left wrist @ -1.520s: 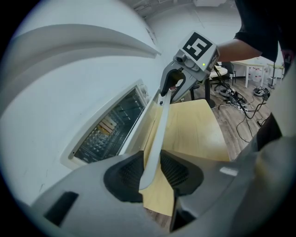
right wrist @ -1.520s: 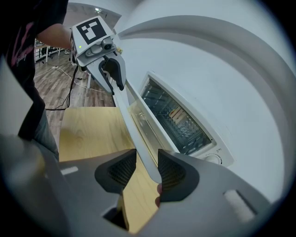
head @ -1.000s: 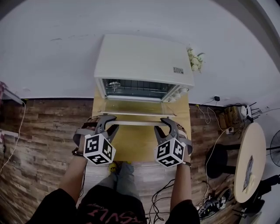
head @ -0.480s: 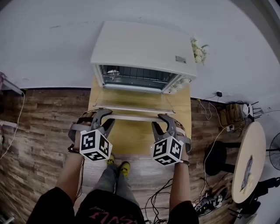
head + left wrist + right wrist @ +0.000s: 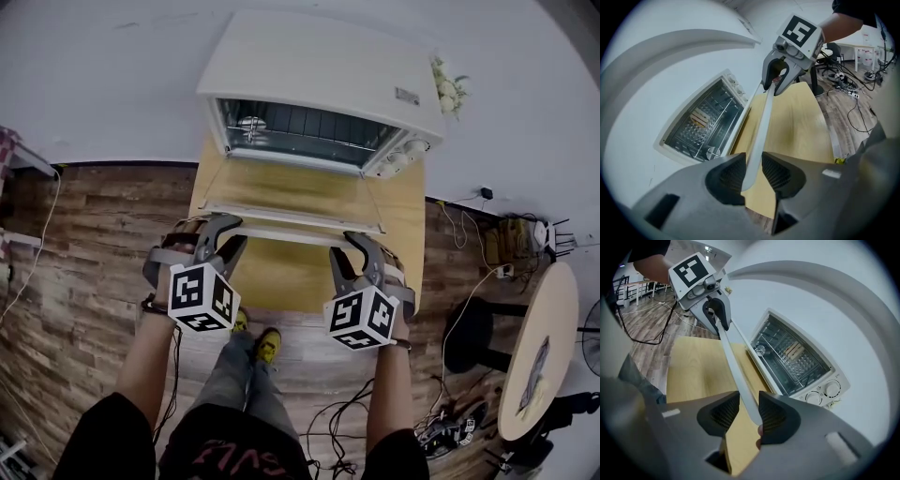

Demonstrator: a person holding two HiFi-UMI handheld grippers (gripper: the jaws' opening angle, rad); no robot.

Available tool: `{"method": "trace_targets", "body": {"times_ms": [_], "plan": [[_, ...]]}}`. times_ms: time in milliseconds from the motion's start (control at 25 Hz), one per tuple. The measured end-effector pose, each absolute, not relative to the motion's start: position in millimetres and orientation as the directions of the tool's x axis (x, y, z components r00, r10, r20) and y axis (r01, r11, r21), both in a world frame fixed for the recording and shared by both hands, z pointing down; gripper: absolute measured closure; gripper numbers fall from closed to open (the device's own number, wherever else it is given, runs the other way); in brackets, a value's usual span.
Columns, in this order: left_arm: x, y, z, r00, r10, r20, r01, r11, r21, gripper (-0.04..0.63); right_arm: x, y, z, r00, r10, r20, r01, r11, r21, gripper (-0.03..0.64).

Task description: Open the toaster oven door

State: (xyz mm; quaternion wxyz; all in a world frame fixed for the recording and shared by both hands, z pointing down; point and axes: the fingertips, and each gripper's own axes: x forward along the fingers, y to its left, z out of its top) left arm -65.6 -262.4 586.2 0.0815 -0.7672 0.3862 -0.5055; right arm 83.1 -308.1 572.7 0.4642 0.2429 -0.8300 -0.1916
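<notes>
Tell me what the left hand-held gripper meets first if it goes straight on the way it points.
The white door handle, which is gripped between the jaws of the left hand-held gripper. Past the handle, the lowered oven door probably comes next, though depth is unclear.

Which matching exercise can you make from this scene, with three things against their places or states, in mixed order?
1. door handle
2. control knobs
3. flowers

A. beside the toaster oven, on its knob side
B. clamped by left gripper and right gripper
C. on the oven's front, right end

Pairs: 1-B, 2-C, 3-A
</notes>
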Motion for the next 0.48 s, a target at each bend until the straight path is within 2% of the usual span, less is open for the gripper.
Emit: {"method": "trace_targets", "body": {"times_ms": [480], "plan": [[-57.0, -242.1, 613.1, 0.155, -0.663, 0.732, -0.507, -0.69, -0.518, 0.466, 89.2, -290.2, 599.3, -0.479, -0.572, 0.666, -0.207, 0.81, 0.548, 0.479]]}}
